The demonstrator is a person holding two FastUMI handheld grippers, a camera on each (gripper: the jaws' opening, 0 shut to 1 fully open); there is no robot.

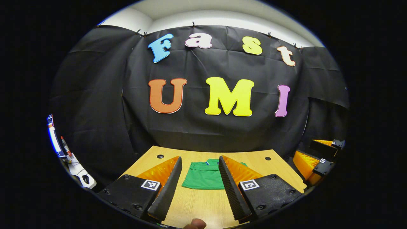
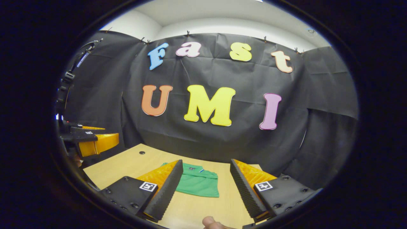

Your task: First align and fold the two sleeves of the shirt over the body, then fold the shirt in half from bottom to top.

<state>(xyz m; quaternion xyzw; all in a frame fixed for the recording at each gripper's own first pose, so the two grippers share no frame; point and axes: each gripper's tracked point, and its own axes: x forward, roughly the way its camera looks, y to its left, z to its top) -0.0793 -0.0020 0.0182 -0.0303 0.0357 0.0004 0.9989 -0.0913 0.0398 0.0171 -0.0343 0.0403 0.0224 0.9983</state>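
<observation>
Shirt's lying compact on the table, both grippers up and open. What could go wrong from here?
1. The green shirt already looks like a compact rectangle; sleeves can't be made out, so a gripper might pinch the wrong layer.
2. Both the left gripper and right gripper hover open above the wooden table, off the cloth; coming down steeply could jam fingertips into the wood.
3. Smooth tabletop: the shirt may slide rather than fold.

The table (image 1: 203, 203) is a light wood-grain top occupying the lower centre of the left gripper view. Two small dark round holes sit near its far corners, one at the left (image 1: 160, 156) and one at the right (image 1: 267, 158). A green shirt (image 1: 203, 176), folded into a compact rectangle, lies flat on the table near its far edge, at lower centre of the frame.
</observation>
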